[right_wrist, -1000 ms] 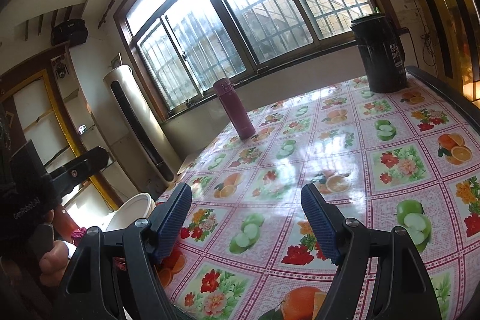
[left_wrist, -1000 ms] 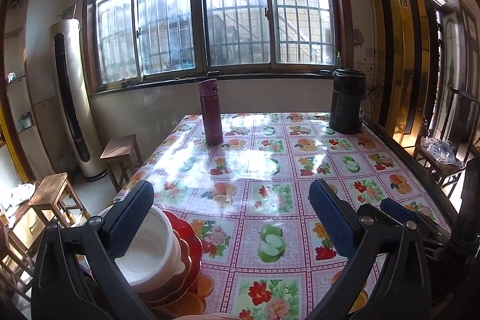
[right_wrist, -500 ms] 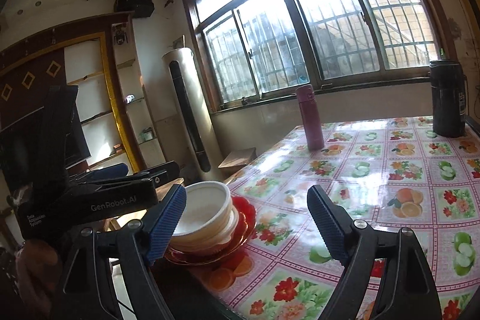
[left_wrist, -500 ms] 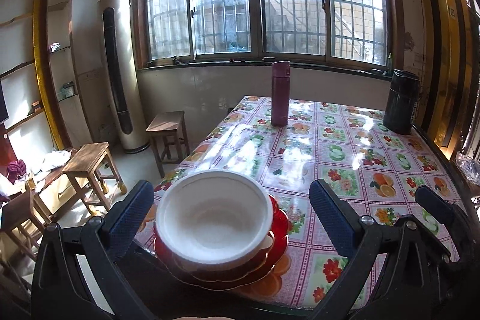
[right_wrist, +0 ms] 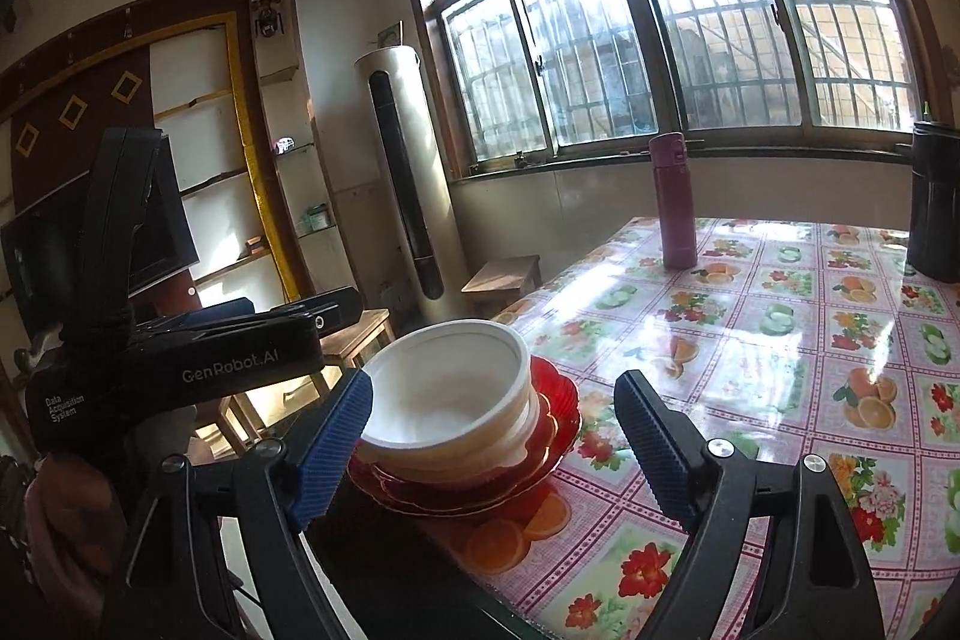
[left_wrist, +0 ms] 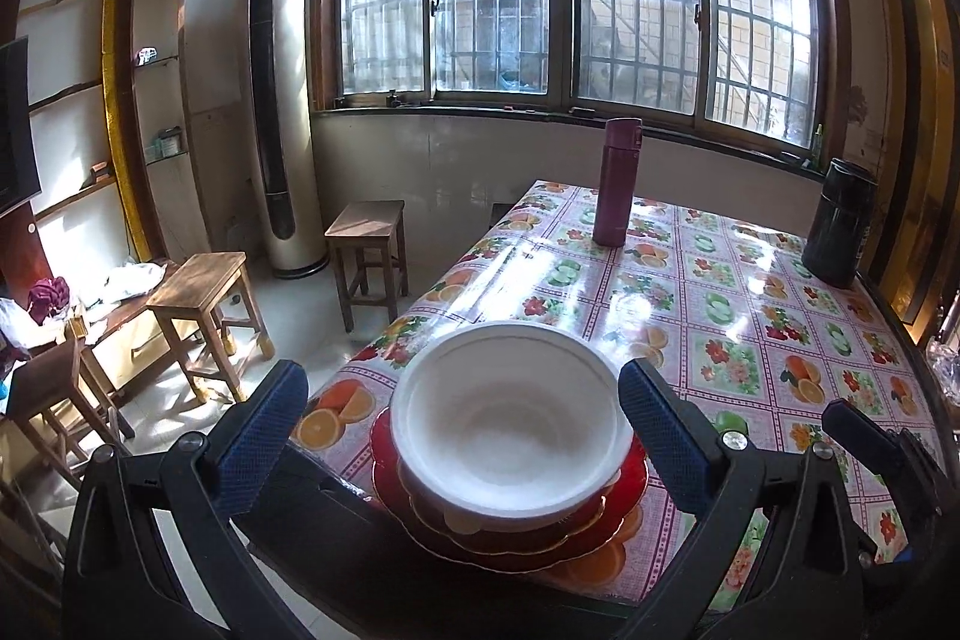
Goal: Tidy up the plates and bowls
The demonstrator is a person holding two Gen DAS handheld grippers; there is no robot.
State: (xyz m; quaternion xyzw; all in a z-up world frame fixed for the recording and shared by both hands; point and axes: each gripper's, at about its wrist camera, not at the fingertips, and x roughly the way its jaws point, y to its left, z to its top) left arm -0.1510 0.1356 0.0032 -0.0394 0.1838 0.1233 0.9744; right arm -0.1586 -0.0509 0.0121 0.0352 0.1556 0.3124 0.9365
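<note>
A stack of dishes sat at the near corner of the tabletop (left_wrist: 750,316) — a white bowl (left_wrist: 507,418) nested on top of red plates (left_wrist: 516,532), with what looked like more bowls under it in the right wrist view. The left tool (left_wrist: 459,424) stood wide open and gripped nothing, its blue pads at roughly 9 and 3 o'clock of the bowl's rim. The right tool (right_wrist: 492,439) was also open and empty; its left pad lay across the bowl (right_wrist: 447,394) in that view, though contact could not be told. A maroon bottle (left_wrist: 615,184) stood at 12 o'clock, a dark jug (left_wrist: 840,223) at about 2 o'clock.

The risk lay in the stack's place — the plates (right_wrist: 462,484) sat right at the tabletop's edge. A sideways nudge from either tool, or a pinch on the thin rim alone, could probably tip the bowl or push the whole stack off.
</note>
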